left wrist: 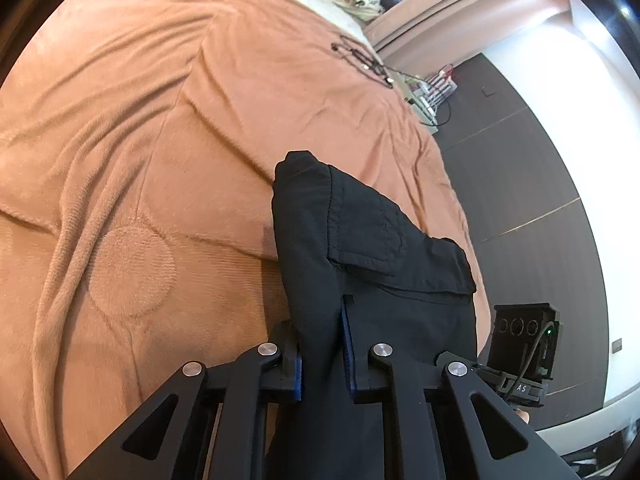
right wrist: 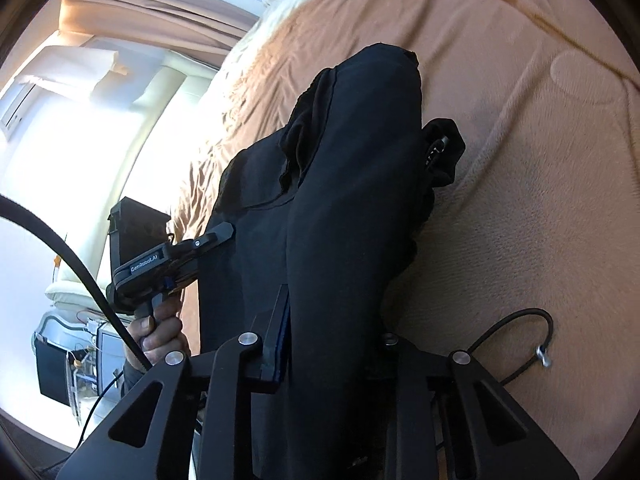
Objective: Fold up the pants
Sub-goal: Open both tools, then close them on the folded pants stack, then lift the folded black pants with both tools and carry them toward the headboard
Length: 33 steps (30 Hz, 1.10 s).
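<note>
Black pants (left wrist: 360, 232) hang bunched over an orange blanket (left wrist: 160, 140) on a bed. My left gripper (left wrist: 324, 346) is shut on a thick fold of them, blue pads pressing the cloth from both sides. In the right wrist view the pants (right wrist: 352, 160) rise in a long dark ridge away from my right gripper (right wrist: 332, 340), which is shut on them; its right finger is buried under fabric. The left gripper (right wrist: 212, 242) shows there at the left edge of the pants, held by a hand (right wrist: 160, 328). A pocket flap (left wrist: 372, 236) faces up.
A thin black cord (left wrist: 360, 56) lies on the blanket near the bed's far edge. Dark floor (left wrist: 520, 200) runs along the right. A looped black cord with a metal ring (right wrist: 536, 336) rests on the blanket (right wrist: 520, 200). A bright window (right wrist: 80, 152) is at left.
</note>
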Available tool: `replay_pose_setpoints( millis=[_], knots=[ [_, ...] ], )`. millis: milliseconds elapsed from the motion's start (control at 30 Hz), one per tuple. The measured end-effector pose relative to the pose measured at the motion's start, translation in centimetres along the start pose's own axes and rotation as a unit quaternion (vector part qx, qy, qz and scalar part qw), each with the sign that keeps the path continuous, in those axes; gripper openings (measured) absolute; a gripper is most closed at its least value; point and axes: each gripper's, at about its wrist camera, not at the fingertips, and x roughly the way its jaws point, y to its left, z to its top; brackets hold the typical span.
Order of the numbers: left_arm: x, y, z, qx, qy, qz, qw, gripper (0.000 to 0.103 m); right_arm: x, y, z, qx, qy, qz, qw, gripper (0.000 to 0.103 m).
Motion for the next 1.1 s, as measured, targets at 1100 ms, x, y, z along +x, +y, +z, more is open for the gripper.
replay_pose_setpoints(
  millis=[1100],
  knots=[
    [-17.6, -6.4, -6.2, 0.072, -0.177, -0.065, 0.9793, 0.014, -4.0, 11.1, -5.0, -0.158, -0.103, 0.014, 0.982, 0.021]
  ],
)
